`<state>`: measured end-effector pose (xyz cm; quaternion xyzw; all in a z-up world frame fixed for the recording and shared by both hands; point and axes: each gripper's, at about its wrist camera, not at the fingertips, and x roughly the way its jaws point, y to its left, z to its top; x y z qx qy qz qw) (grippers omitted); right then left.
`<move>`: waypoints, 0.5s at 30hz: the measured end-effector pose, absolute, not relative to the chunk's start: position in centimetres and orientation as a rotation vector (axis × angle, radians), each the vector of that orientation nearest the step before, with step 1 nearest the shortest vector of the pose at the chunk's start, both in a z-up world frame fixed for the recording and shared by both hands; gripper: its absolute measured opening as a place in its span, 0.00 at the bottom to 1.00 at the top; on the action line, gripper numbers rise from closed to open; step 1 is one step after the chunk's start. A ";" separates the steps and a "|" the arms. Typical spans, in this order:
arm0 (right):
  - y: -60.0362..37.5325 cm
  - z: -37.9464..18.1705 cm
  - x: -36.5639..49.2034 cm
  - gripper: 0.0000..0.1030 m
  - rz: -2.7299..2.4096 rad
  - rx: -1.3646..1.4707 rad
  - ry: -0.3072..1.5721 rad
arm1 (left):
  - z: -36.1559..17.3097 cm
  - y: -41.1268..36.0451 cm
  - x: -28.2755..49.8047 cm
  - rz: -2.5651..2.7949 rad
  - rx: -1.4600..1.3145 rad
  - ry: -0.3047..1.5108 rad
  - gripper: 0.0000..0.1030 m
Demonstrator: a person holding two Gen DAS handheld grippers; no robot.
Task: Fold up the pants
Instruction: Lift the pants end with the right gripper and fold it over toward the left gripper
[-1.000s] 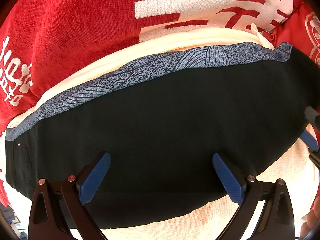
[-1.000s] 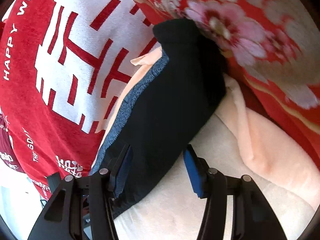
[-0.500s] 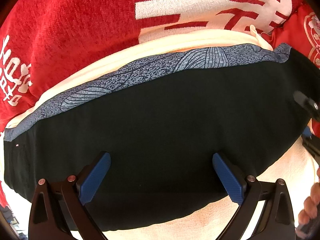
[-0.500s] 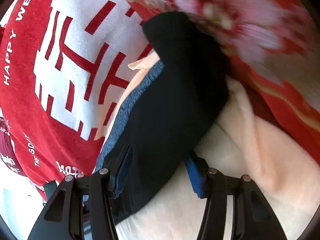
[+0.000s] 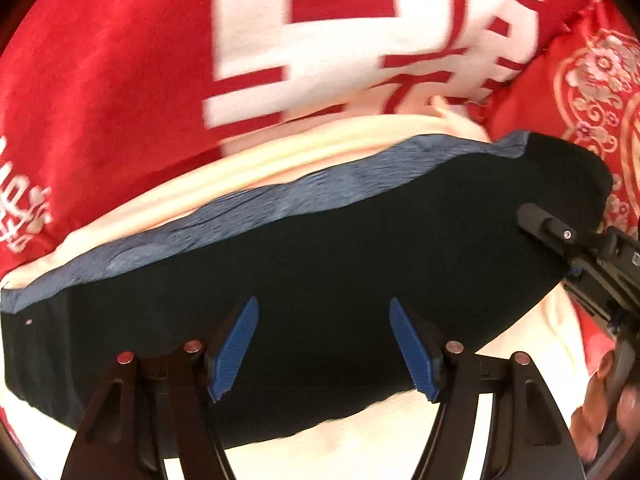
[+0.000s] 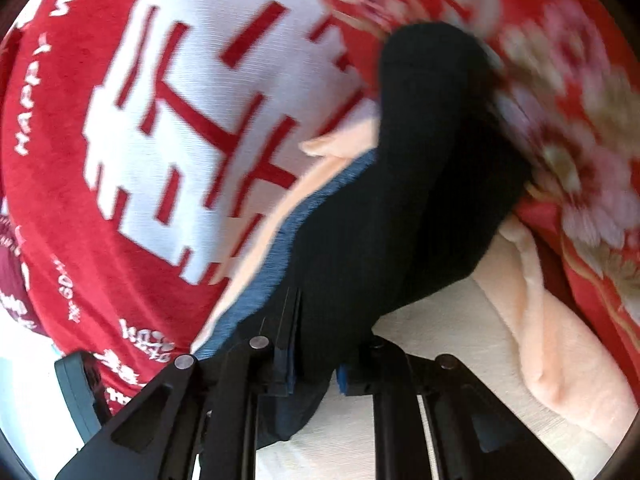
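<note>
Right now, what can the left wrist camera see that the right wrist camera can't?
Only the left wrist view shows the left gripper, open over the pants, plus the right gripper seen from outside at the pants' right end, and some of the person's fingers.

Only the right wrist view shows the right gripper's jaws shut on the pants, and the flowered red quilt.

Both show the black pants with a blue-grey band, the peach blanket and the red-and-white blanket.
</note>
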<state>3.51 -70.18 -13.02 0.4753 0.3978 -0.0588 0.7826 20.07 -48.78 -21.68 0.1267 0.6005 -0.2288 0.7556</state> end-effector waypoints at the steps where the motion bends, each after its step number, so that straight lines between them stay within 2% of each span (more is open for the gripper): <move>1: -70.1 -12.6 3.5 0.15 -0.118 1.015 0.854 | -22.2 -49.5 19.9 -0.514 0.281 1.323 0.69; 5: -69.7 -12.1 3.6 0.14 -0.086 0.983 0.876 | -25.6 -51.3 19.0 -0.530 0.343 1.377 0.69; 15: -67.5 -10.8 4.4 0.14 -0.065 0.881 0.907 | -24.8 -51.3 18.9 -0.544 0.340 1.347 0.70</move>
